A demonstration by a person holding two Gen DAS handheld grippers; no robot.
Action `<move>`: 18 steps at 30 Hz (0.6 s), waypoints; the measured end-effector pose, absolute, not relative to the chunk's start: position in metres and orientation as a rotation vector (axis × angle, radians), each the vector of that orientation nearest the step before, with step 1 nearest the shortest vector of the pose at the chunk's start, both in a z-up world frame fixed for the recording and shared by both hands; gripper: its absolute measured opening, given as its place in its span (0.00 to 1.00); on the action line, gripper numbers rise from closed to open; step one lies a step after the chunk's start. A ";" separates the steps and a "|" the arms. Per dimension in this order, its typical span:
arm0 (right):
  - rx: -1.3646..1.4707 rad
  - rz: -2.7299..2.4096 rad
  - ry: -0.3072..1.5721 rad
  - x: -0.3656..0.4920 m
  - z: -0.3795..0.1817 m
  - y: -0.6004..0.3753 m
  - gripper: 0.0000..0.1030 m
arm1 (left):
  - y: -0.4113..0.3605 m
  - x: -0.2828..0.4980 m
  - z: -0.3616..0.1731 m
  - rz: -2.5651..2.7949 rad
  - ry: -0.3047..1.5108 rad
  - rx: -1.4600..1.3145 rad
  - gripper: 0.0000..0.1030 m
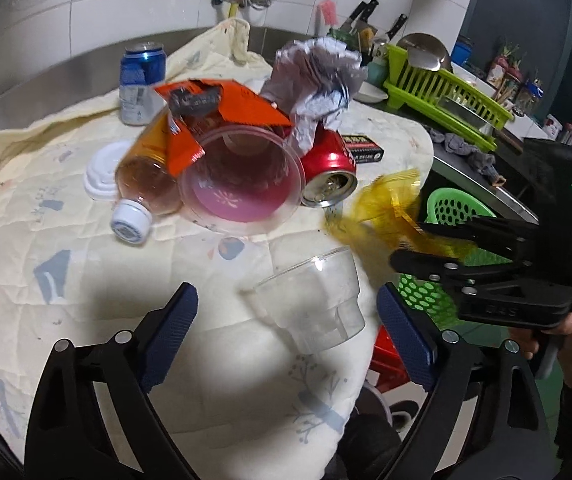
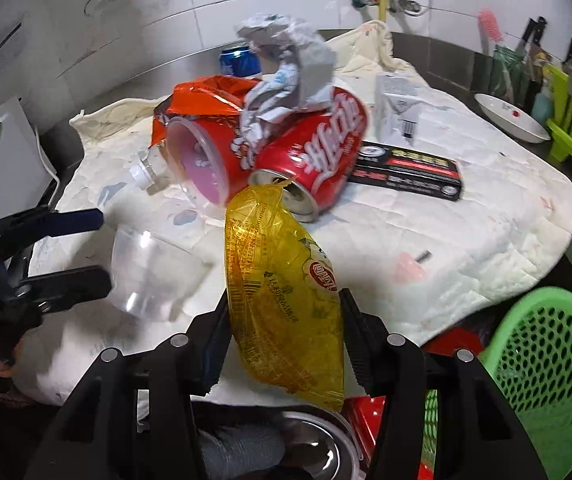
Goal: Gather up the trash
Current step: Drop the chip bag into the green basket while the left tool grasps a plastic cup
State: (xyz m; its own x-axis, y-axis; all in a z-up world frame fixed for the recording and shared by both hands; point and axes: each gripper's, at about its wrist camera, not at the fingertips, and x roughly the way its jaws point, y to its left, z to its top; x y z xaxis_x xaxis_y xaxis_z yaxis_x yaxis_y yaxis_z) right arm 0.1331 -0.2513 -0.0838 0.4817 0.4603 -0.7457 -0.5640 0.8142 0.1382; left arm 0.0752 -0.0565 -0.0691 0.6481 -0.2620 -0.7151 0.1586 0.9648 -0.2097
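Observation:
My right gripper [image 2: 283, 312] is shut on a yellow plastic wrapper [image 2: 281, 292] and holds it above the cloth's near edge; the wrapper shows blurred in the left wrist view [image 1: 386, 208]. My left gripper [image 1: 288, 312] is open, its jaws on either side of a clear plastic cup [image 1: 314, 300] lying on its side, not touching it. The cup also shows in the right wrist view [image 2: 153, 268]. Behind lies a pile: red can [image 2: 318, 156], pink-bottomed cup [image 1: 241, 176], orange wrapper [image 1: 225, 108], tea bottle [image 1: 145, 180], crumpled paper [image 1: 314, 80], blue can [image 1: 141, 80].
A green perforated basket [image 2: 546, 372] stands below the table's right edge. A black box [image 2: 410, 172] and a white carton [image 2: 398, 104] lie on the quilted cloth [image 2: 486, 240]. A white lid [image 1: 101, 176] lies left of the bottle. A green dish rack [image 1: 446, 96] stands at the right.

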 end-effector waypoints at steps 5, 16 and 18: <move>-0.102 0.549 0.852 0.130 -0.080 -0.278 0.48 | -0.064 0.089 -0.077 -0.230 0.871 -0.165 0.86; -0.048 0.305 0.865 0.123 -0.091 -0.346 0.48 | -0.068 0.107 -0.088 -0.203 0.918 -0.233 0.75; -0.025 0.253 0.875 0.123 -0.095 -0.363 0.48 | -0.067 0.109 -0.092 -0.215 0.931 -0.251 0.64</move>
